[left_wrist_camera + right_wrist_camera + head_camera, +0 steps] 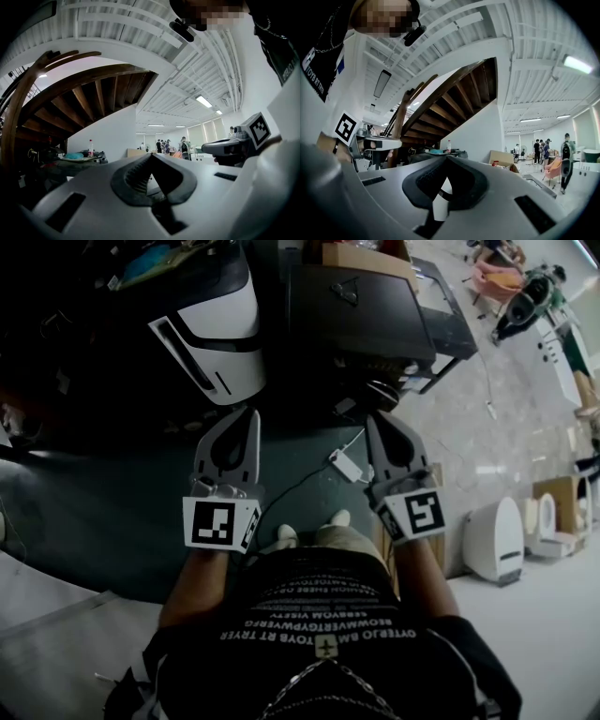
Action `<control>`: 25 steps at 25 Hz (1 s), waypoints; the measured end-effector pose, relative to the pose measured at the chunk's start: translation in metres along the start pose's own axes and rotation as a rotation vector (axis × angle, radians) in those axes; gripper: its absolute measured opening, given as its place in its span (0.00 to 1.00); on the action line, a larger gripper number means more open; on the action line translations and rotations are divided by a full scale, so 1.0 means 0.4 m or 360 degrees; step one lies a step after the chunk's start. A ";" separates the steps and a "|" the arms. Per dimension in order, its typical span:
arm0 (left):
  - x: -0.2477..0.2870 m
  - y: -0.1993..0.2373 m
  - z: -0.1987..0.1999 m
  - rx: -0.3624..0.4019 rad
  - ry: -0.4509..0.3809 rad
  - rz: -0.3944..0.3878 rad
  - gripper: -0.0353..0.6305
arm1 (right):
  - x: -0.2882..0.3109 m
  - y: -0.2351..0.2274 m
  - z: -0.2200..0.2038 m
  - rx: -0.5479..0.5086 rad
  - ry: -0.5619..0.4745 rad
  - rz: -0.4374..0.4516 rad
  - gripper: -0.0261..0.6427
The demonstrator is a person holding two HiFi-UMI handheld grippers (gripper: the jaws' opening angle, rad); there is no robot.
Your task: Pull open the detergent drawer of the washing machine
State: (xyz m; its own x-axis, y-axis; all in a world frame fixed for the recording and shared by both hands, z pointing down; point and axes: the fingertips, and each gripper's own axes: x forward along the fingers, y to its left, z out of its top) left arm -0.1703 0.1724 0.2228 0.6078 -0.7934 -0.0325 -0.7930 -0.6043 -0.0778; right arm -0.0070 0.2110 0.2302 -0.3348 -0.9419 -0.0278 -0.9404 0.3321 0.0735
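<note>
In the head view both grippers are held level in front of the person's body, side by side. The left gripper (247, 414) is shut with nothing in it, and so is the right gripper (379, 416). In the left gripper view the jaws (151, 155) meet at the tips, with only open room beyond. The right gripper view shows the same (446, 157). A white rounded appliance with black stripes (220, 343) stands ahead of the left gripper. A dark boxy unit (356, 306) is ahead of the right one. I cannot make out a detergent drawer.
A white power adapter with its cable (347, 465) lies on the dark floor between the grippers. White toilets (494, 540) stand at the right. A wooden staircase (70, 93) rises over a cluttered table (440, 152). People (161, 146) stand far off in the hall.
</note>
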 end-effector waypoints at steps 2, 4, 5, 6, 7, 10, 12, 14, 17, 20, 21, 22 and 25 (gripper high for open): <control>0.006 0.005 -0.004 -0.0004 0.0008 -0.0010 0.06 | 0.005 -0.003 -0.003 -0.0025 0.0006 -0.0004 0.04; 0.011 0.012 -0.013 -0.0008 0.0016 -0.0020 0.06 | 0.012 0.001 -0.007 -0.0025 0.0007 -0.0009 0.04; 0.012 0.017 -0.018 -0.0014 0.0019 -0.0025 0.06 | 0.017 0.006 -0.006 -0.0009 0.0007 -0.0009 0.04; 0.012 0.021 -0.023 -0.0020 0.0022 -0.0029 0.06 | 0.021 0.011 -0.007 0.0002 0.0012 -0.0010 0.04; 0.013 0.026 -0.027 -0.0025 0.0026 -0.0032 0.06 | 0.024 0.015 -0.010 0.0006 0.0021 -0.0010 0.04; 0.017 0.037 -0.045 -0.0038 0.0054 -0.0040 0.06 | 0.028 0.019 -0.027 -0.0015 0.0058 -0.0003 0.04; 0.024 0.042 -0.056 -0.0041 0.0071 -0.0041 0.06 | 0.032 0.016 -0.038 -0.0025 0.0076 0.0007 0.04; 0.033 0.045 -0.064 -0.0048 0.0077 -0.0044 0.06 | 0.034 0.003 -0.056 -0.0053 0.0099 0.0008 0.04; 0.054 0.041 -0.074 -0.0061 0.0084 -0.0054 0.06 | 0.040 -0.022 -0.070 -0.0063 0.0105 0.0006 0.04; 0.078 0.034 -0.082 -0.0060 0.0093 -0.0053 0.06 | 0.051 -0.051 -0.074 -0.0041 0.0098 -0.0002 0.04; 0.084 0.033 -0.085 -0.0059 0.0099 -0.0052 0.06 | 0.053 -0.062 -0.078 -0.0042 0.0104 -0.0007 0.04; 0.090 0.032 -0.092 -0.0055 0.0111 -0.0053 0.06 | 0.055 -0.074 -0.081 -0.0043 0.0110 -0.0011 0.04; 0.113 0.037 -0.112 -0.0067 0.0159 -0.0039 0.06 | 0.066 -0.098 -0.088 0.0011 0.0114 -0.0003 0.04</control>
State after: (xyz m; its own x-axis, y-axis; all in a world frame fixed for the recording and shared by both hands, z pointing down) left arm -0.1565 0.1243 0.2649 0.6215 -0.7804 0.0688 -0.7802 -0.6245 -0.0353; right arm 0.0233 0.1715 0.2618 -0.3278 -0.9437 0.0437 -0.9416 0.3301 0.0666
